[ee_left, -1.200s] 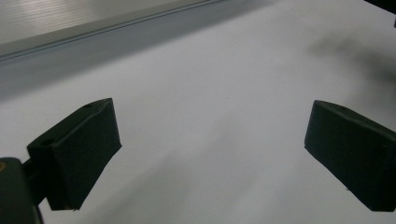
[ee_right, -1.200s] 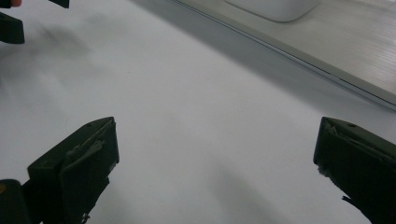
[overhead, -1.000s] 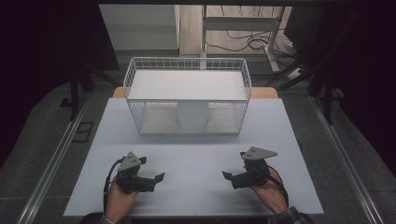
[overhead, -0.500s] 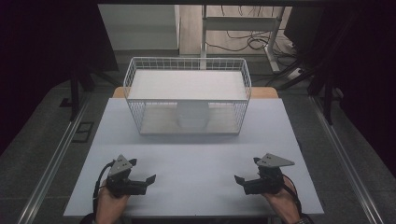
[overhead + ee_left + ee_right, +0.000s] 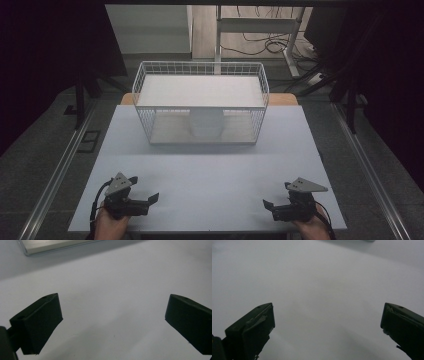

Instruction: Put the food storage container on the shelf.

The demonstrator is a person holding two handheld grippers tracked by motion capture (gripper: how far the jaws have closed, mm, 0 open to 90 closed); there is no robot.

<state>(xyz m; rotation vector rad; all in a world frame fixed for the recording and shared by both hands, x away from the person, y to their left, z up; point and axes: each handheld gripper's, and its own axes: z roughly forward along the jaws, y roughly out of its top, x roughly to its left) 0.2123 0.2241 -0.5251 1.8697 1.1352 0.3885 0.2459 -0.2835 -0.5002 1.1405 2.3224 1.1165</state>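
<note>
white tabletop [image 5: 210, 175], seen from above, w/ a wooden edge showing at its far corners. a white wire basket [image 5: 201, 102] stands on the far half, centred, long side facing the near edge; inside it a pale rounded object [image 5: 206, 123], too washed out to identify. near half bare, matte, lightly shadowed. table sits on grey floor [image 5: 45, 160] btwn two metal rails [image 5: 57, 172], left & right.
</note>
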